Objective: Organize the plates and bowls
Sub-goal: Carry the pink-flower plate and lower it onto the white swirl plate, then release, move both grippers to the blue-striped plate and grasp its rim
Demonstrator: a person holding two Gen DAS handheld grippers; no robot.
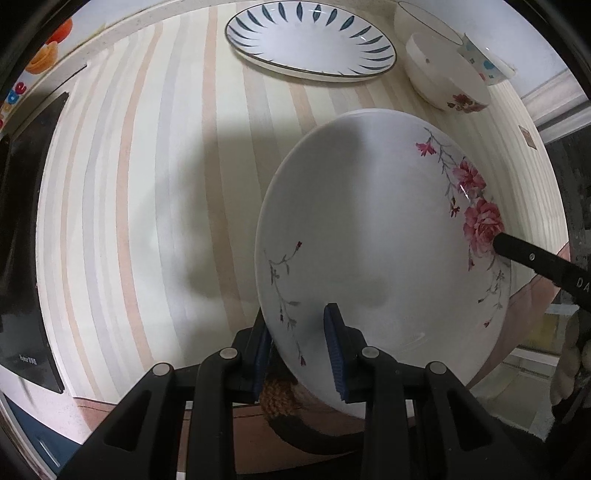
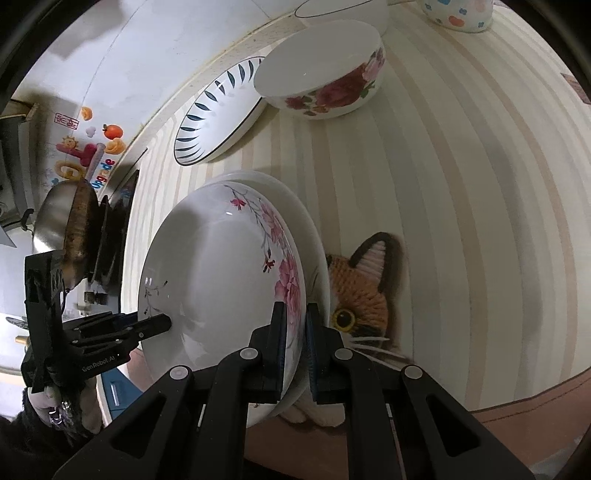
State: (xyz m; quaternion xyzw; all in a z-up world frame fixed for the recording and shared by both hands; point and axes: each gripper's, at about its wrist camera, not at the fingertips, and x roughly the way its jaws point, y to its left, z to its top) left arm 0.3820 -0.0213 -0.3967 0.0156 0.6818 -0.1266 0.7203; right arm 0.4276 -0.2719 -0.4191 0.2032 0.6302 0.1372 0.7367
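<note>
A white plate with pink flowers hangs tilted just above the striped table, held at two opposite rims. My left gripper is shut on one rim. My right gripper is shut on the flowered rim, and its black finger shows in the left wrist view. A second white rim shows right behind the plate; I cannot tell whether it is another plate. A blue-leaf plate, a rose bowl, a spotted bowl and a dark-rimmed white bowl stand at the back.
A knitted cat-face mat lies under the plate near the table's front edge. A black stove top with a metal wok borders the table on the left. The wall behind carries fruit stickers.
</note>
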